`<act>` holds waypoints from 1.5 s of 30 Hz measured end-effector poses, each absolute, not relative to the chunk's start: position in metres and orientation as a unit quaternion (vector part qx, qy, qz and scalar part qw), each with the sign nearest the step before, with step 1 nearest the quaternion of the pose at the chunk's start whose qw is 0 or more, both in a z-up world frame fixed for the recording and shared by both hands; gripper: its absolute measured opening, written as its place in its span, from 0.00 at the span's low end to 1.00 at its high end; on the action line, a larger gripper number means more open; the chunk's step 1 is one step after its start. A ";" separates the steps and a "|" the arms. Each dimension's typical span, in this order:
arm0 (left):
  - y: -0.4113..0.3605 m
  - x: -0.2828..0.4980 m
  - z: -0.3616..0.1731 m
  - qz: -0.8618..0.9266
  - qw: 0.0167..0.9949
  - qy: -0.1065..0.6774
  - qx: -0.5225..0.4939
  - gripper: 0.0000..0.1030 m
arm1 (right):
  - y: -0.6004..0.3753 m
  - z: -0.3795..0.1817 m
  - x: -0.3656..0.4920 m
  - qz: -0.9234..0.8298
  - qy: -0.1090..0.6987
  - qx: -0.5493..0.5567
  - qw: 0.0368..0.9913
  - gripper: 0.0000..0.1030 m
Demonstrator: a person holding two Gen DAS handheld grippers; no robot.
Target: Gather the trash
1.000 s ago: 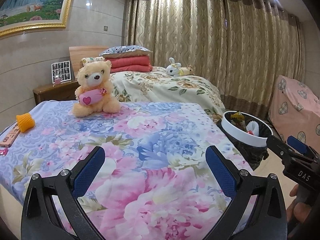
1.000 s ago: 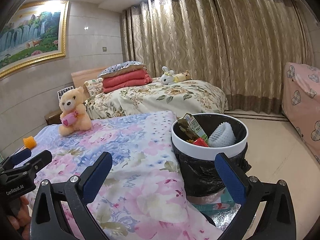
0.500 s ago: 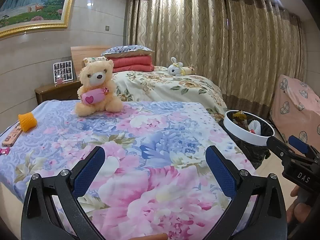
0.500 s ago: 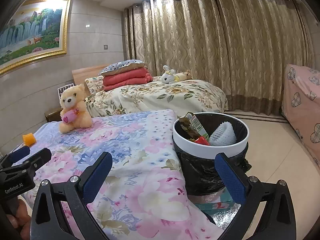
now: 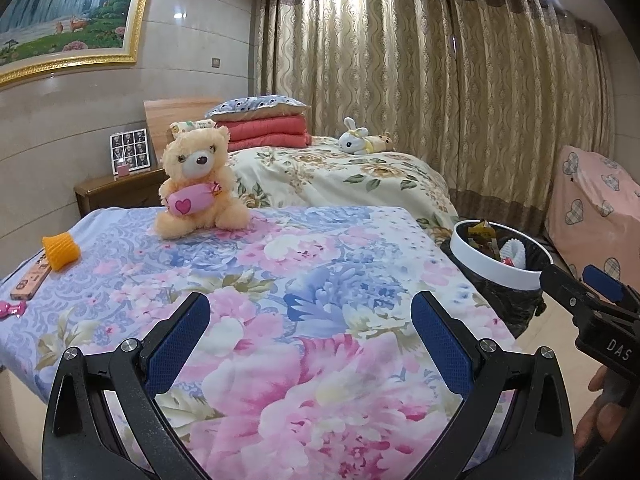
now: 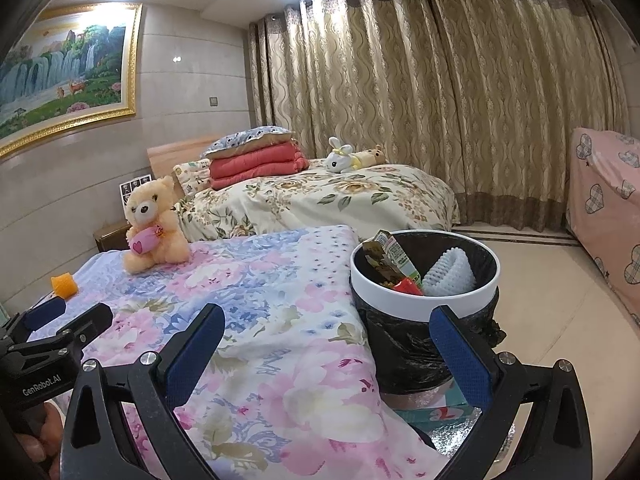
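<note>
Both the left gripper (image 5: 310,344) and right gripper (image 6: 326,354) hung spread wide and empty. The orange foam sleeve (image 5: 61,251) lay at the bed's (image 5: 280,300) left edge, probably trash meant for the bin (image 6: 425,276).

Each claw is a black frame with silver screws and blue textured pads (image 5: 176,344) (white lettering "DAS" marks the right claw (image 5: 584,292), "GenRobot.AI" the left claw (image 6: 60,320)); bare skin shows beneath both handles.

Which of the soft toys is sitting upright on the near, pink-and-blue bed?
The tan teddy bear hugging a pink heart candy. The white rabbit and the small brown toy lie on the far bed.
</note>
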State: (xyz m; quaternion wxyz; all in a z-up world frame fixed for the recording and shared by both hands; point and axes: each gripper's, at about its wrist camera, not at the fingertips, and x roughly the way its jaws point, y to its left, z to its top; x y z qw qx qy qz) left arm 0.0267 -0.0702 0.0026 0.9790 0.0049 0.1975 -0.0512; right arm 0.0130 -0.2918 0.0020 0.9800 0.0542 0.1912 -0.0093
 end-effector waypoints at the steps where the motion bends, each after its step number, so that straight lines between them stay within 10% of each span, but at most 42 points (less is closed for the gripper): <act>1: -0.070 0.027 0.003 -0.052 0.979 0.197 0.005 1.00 | -0.292 0.002 0.013 -0.009 0.191 0.055 0.980 1.00; 45: -0.075 0.023 0.002 -0.058 0.979 0.197 0.009 1.00 | -0.287 0.005 0.010 -0.001 0.192 0.059 0.980 1.00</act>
